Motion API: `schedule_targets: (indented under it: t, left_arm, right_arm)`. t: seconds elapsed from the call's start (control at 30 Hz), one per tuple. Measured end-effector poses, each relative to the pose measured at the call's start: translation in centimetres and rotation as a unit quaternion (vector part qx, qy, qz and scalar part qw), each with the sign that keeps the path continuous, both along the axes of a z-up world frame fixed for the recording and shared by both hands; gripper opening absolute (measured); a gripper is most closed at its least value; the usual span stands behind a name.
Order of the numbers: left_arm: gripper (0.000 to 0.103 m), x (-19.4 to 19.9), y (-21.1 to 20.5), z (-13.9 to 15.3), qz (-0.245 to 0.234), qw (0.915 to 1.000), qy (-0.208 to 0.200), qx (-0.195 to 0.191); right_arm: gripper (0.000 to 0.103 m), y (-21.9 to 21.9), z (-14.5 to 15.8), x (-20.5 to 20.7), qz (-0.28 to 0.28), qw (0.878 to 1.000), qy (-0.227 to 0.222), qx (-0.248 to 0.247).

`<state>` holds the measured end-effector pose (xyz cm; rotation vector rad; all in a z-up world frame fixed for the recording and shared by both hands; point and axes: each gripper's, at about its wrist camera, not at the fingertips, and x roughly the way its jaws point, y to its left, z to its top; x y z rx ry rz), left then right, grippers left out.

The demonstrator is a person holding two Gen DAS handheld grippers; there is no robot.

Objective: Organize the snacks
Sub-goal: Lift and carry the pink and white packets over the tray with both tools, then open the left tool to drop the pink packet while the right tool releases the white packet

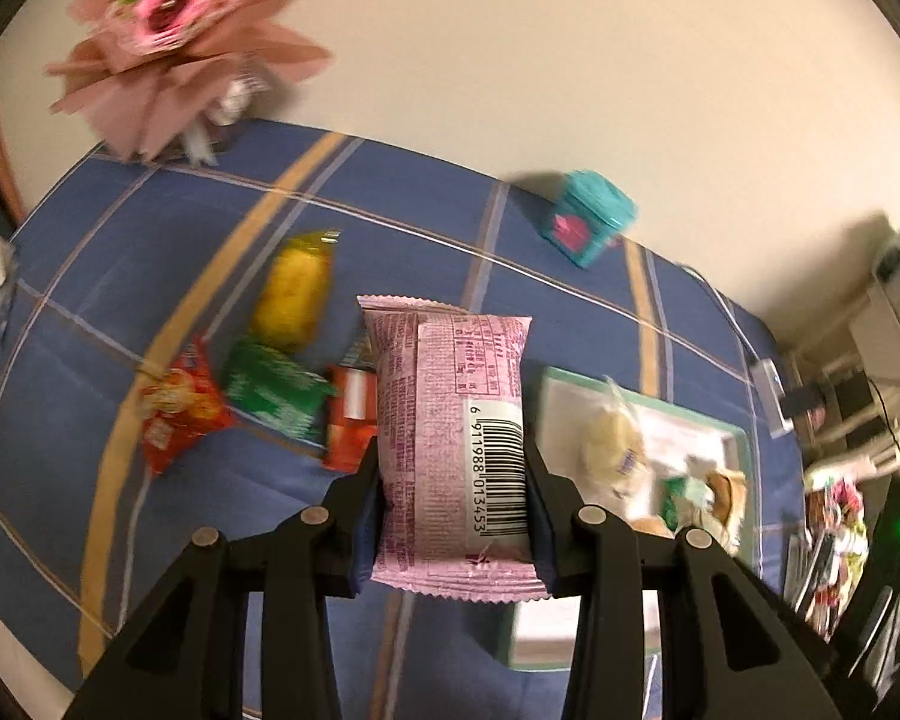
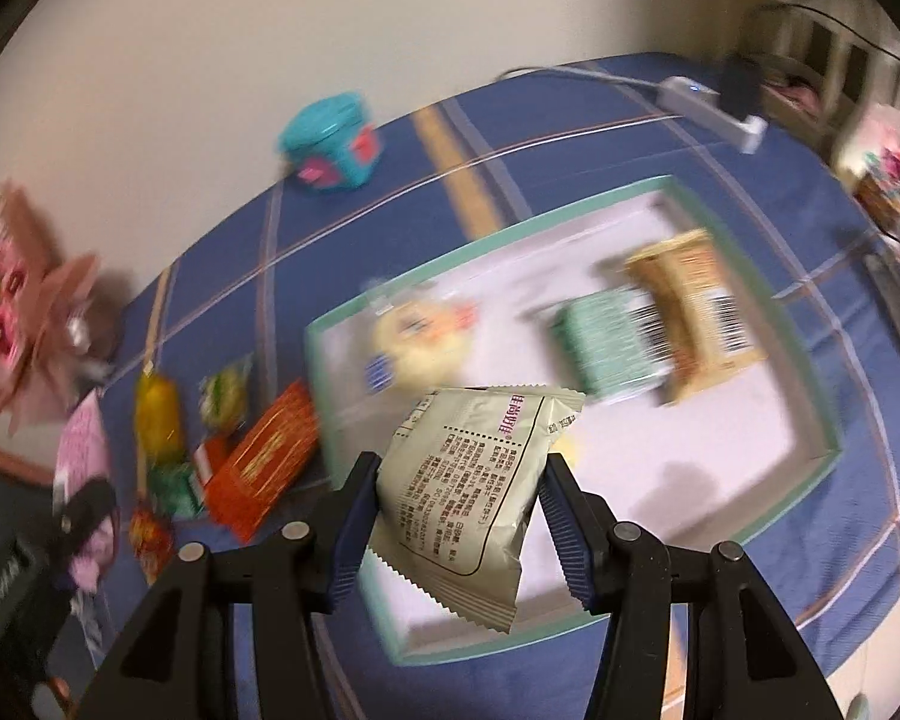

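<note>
My left gripper (image 1: 453,498) pinches a pink packet (image 1: 450,444) by its long sides, above the blue cloth (image 1: 60,360) between the loose pile of snacks (image 1: 252,396) and the tray (image 1: 738,438). My right gripper (image 2: 459,510) pinches a cream packet (image 2: 474,492) over the tray's near corner (image 2: 354,324), where three snacks already lie.

Risks, as I judge them:
- The cream packet sits skewed between the pads; a quick swing could let it twist out and drop on the rim.
- Both packets are puffy and slick; too firm a squeeze may crush the contents.
- Both grippers are heading for one tray and may collide over it.
</note>
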<state>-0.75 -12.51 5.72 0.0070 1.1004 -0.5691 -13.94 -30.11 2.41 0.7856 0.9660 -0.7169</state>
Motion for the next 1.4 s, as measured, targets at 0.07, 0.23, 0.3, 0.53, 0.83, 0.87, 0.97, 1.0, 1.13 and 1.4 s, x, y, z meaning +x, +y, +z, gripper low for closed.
schedule_targets:
  t: [0.07, 0.23, 0.3, 0.53, 0.83, 0.87, 0.97, 1.0, 1.13, 1.4]
  left_arm:
    - [0.042, -0.8, -1.2, 0.0, -0.019, 0.9998, -0.001, 0.002]
    - [0.042, -3.4, -4.6, -0.4, -0.072, 0.9973, -0.002, 0.015]
    - [0.042, -4.4, -5.8, -0.7, -0.091, 0.9957, 0.002, 0.018]
    - [0.042, -6.5, -8.0, -2.6, -0.12, 0.992, 0.018, 0.036]
    - [0.042, -8.2, -9.4, -7.0, -0.132, 0.9863, 0.056, 0.082]
    - [0.042, -8.3, -9.5, -7.3, -0.13, 0.9863, 0.056, 0.086]
    - [0.042, -8.5, -9.6, -8.1, -0.128, 0.9849, 0.054, 0.104]
    - [0.042, -8.5, -9.7, -8.4, -0.129, 0.9841, 0.055, 0.109]
    - [0.043, -8.3, -10.2, -8.8, -0.129, 0.9832, 0.054, 0.117]
    - [0.043, -8.0, -10.9, -9.1, -0.132, 0.9834, 0.05, 0.113]
  right_arm:
    - [0.057, -1.5, 0.2, -1.3, -0.022, 1.0, 0.002, -0.003]
    - [0.057, -3.9, 0.2, -3.7, -0.061, 0.998, 0.005, -0.005]
    - [0.057, -4.7, 0.4, -4.5, -0.073, 0.997, 0.006, -0.009]
    - [0.057, -6.1, 0.3, -6.8, -0.1, 0.995, 0.004, -0.001]
    - [0.057, -6.1, -1.9, -7.8, -0.101, 0.994, 0.023, 0.026]
    - [0.057, -6.1, -2.2, -7.9, -0.101, 0.994, 0.026, 0.031]
    - [0.057, -6.2, -3.3, -8.0, -0.102, 0.993, 0.039, 0.042]
    - [0.057, -6.2, -3.6, -8.0, -0.102, 0.993, 0.042, 0.047]
    - [0.057, -6.0, -4.3, -7.7, -0.096, 0.993, 0.048, 0.056]
    - [0.059, -5.8, -5.0, -7.1, -0.089, 0.992, 0.054, 0.068]
